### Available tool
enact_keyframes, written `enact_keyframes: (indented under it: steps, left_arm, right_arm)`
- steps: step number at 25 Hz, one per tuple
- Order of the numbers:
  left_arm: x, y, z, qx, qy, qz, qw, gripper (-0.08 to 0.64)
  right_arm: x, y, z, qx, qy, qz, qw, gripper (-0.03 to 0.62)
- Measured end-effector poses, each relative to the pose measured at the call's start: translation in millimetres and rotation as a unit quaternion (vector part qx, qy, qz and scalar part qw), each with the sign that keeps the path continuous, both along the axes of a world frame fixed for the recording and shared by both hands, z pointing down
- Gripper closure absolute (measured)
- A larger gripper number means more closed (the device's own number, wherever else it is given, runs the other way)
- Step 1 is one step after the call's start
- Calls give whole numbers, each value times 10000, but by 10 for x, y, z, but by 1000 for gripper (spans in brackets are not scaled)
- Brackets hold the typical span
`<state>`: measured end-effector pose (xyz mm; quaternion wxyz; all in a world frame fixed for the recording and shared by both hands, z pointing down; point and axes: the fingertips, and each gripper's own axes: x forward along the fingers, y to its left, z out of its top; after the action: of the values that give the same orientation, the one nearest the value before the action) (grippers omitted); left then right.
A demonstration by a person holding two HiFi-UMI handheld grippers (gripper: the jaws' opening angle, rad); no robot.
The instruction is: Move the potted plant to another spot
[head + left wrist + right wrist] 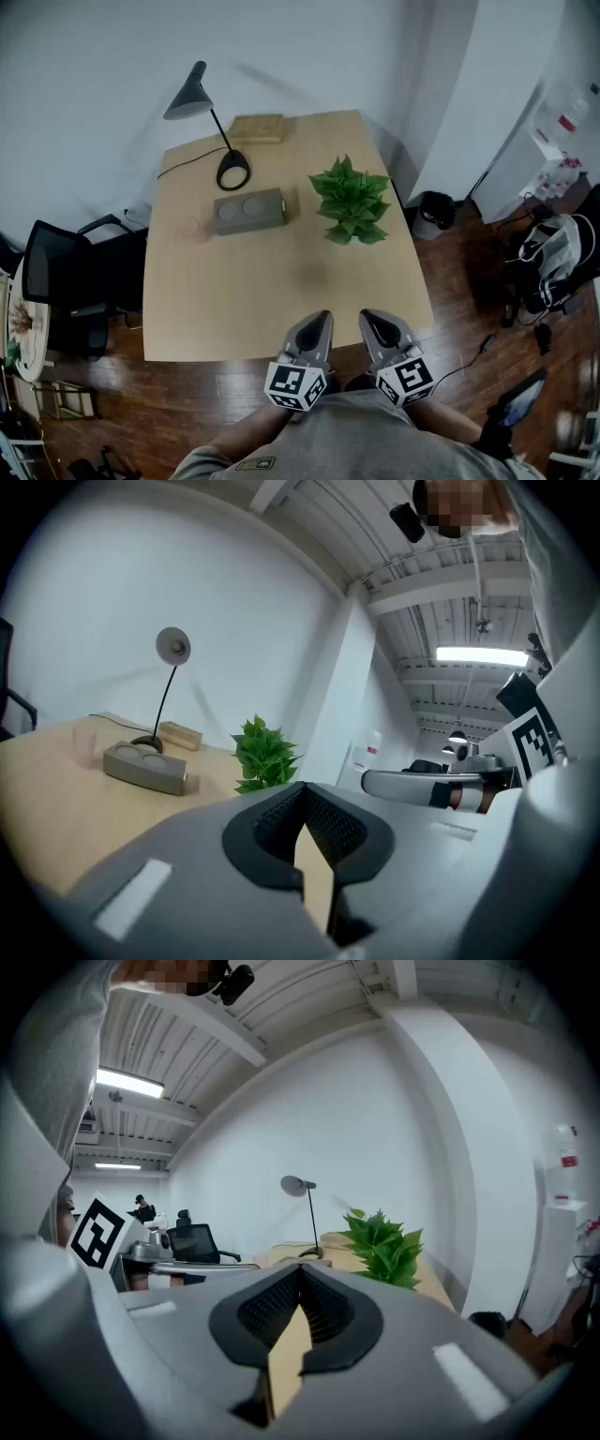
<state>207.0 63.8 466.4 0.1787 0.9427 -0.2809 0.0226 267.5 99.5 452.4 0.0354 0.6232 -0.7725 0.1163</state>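
A green leafy potted plant (352, 201) stands on the right half of the wooden table (244, 291); its pot is hidden under the leaves. Both gripper views also catch the plant (263, 755) (384, 1246) ahead. My left gripper (323, 320) and right gripper (367, 319) hover side by side over the table's near edge, well short of the plant. Both are shut with nothing between their jaws.
A black desk lamp (204, 112), a grey two-well box (249, 211), a pale plastic cup (193, 230) and a wooden block (257, 128) sit on the table's far half. A black office chair (66, 272) stands to the left, a bin (433, 212) to the right.
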Motion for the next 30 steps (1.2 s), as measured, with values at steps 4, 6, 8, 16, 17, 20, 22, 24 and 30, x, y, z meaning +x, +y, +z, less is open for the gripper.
enact_keyframes:
  steps: [4, 6, 8, 16, 17, 20, 22, 24, 30]
  left_arm:
    - [143, -349, 139, -129, -80, -106, 9998, 558]
    - [236, -506, 226, -176, -146, -138, 9996, 558]
    - [338, -630, 305, -208, -225, -181, 9994, 558]
    - [719, -1012, 686, -437, -675, -322, 9962, 558]
    - [745, -1065, 779, -487, -764, -352, 9953, 558]
    - [783, -1199, 1102, -691, -1007, -436, 9916, 558]
    - [792, -1250, 1317, -806, -1163, -459, 9889, 558]
    - [810, -1297, 1500, -873, -1291, -484, 9866, 558]
    - [919, -1459, 1868, -901, -1548, -523, 9824, 558]
  right_arm:
    - [246, -333, 123, -184, 8, 43, 9998, 591]
    - [350, -486, 201, -246, -4, 21, 9997, 591]
    - [441, -615, 266, -271, -7, -40, 9996, 591]
    - [801, -1029, 598, -564, 40, -412, 9976, 591]
    - [845, -1072, 689, -629, 77, -466, 9969, 591]
    - [962, -1179, 1036, -907, 135, -591, 9940, 589]
    - [1026, -1222, 1284, -1099, 158, -637, 9918, 585]
    - [1087, -1252, 1520, -1274, 186, -666, 9894, 577]
    - [1206, -1387, 1935, -1504, 298, -839, 9846, 567]
